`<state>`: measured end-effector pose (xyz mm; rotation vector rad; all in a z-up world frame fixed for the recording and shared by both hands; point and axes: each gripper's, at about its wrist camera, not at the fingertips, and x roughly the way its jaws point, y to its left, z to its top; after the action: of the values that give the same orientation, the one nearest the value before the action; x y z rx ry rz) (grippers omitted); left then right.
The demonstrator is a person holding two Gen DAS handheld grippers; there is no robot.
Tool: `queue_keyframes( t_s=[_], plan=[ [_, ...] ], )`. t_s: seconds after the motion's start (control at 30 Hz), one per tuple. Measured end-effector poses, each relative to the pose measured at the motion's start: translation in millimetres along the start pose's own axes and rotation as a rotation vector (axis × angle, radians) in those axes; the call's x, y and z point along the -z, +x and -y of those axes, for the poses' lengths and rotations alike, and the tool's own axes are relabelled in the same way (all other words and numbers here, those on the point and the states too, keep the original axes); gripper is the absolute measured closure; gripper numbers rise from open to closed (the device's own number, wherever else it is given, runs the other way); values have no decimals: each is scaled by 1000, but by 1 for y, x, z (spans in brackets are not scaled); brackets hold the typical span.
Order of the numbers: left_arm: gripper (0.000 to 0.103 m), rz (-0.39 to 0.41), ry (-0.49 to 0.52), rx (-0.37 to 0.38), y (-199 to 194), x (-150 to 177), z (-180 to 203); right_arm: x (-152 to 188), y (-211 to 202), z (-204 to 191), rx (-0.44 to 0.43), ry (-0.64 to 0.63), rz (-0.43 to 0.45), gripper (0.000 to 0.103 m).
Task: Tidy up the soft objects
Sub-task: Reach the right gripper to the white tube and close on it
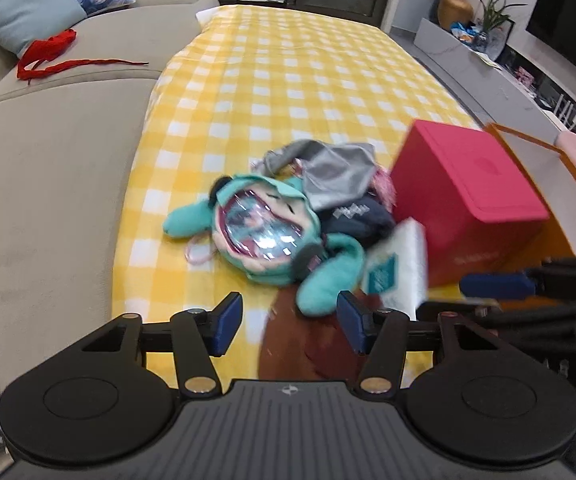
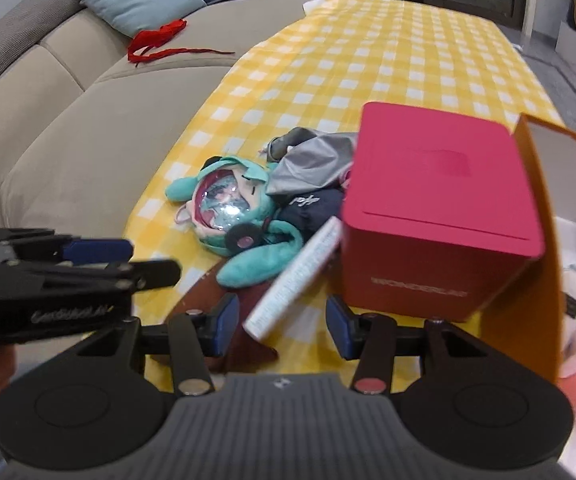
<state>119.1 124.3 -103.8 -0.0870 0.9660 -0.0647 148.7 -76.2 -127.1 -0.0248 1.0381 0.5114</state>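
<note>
Left wrist view: the left gripper [image 1: 290, 322] hangs over the near edge of the yellow checked table [image 1: 288, 80], jaws apart, nothing between them. Just beyond it lies the teal plush [image 1: 263, 232], touching a grey cloth [image 1: 336, 172] and a navy cloth [image 1: 360, 216] behind it. A white packet [image 1: 400, 264] leans between the plush and the pink box [image 1: 468, 200], which stands at the table's right edge against an orange bin [image 1: 536, 148]. Left of the plush, cloth lies bare to the table's edge, where the sofa [image 1: 47, 160] begins; beyond the plush the table is bare too. Right wrist view: the right gripper [image 2: 277, 326] has its jaws apart, empty, the packet [image 2: 296, 276] just ahead.
</note>
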Motion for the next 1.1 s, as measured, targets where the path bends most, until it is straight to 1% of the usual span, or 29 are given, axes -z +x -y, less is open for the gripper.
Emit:
queue_keyframes(
  t_s=[0.13, 0.2, 0.23, 0.27, 0.3, 0.33, 0.43, 0.5, 0.53, 0.57, 0.63, 0.73, 0.8, 0.83, 0.87, 0.9, 0.93, 0.97, 1.0, 1.03, 1.07, 1.1],
  plan=[
    [38, -13, -1, -28, 21, -15, -11, -8, 21, 0, 39, 35, -40, 55],
    [36, -11, -15, -21, 29, -20, -17, -12, 32, 0, 29, 63, -56, 55],
    [32, -8, -19, -18, 33, -23, -19, -15, 36, -1, 29, 68, -64, 56],
    [30, -6, -16, -15, 38, -25, -22, -16, 41, -3, 32, 68, -68, 61],
    [30, -3, -9, -19, 43, -27, -25, -18, 44, -6, 40, 63, -69, 71],
    [30, -3, -1, -24, 48, -29, -27, -19, 47, -8, 46, 58, -70, 77],
    [30, -21, -10, -25, 63, -33, -36, -22, 51, -18, 53, 31, -59, 80],
    [30, -24, -37, -7, 72, -35, -43, -23, 56, -22, 60, 20, -57, 78],
    [30, -24, -41, -12, 76, -35, -44, -24, 59, -23, 66, 19, -64, 76],
    [30, -20, -35, -21, 80, -35, -44, -25, 63, -25, 75, 19, -74, 70],
    [30, -2, -39, -9, 85, -35, -46, -24, 70, -25, 86, 24, -93, 69],
    [32, -1, -109, 25, 91, -37, -54, -23, 74, -25, 81, 30, -90, 70],
    [36, 1, -153, 53, 97, -38, -58, -24, 76, -27, 81, 18, -92, 70],
    [43, 4, -168, 71, 99, -38, -60, -24, 76, -26, 80, 19, -95, 70],
    [46, 8, -183, 86, 101, -38, -60, -24, 77, -26, 77, 22, -98, 70],
    [47, 11, -190, 83, 101, -38, -60, -24, 77, -25, 76, 25, -101, 71],
    [53, 14, -194, 77, 101, -39, -59, -24, 77, -24, 76, 28, -104, 72],
    [63, 22, -200, 67, 99, -39, -59, -24, 77, -23, 78, 29, -105, 74],
    [69, 30, -205, 51, 96, -40, -59, -24, 77, -23, 82, 28, -105, 77],
    [78, 38, -210, 40, 93, -40, -60, -24, 76, -23, 87, 26, -105, 79],
    [84, 45, -217, 37, 89, -40, -61, -23, 76, -22, 93, 25, -104, 85],
    [89, 57, -223, 29, 85, -40, -62, -23, 75, -21, 96, 30, -104, 86]
  ],
)
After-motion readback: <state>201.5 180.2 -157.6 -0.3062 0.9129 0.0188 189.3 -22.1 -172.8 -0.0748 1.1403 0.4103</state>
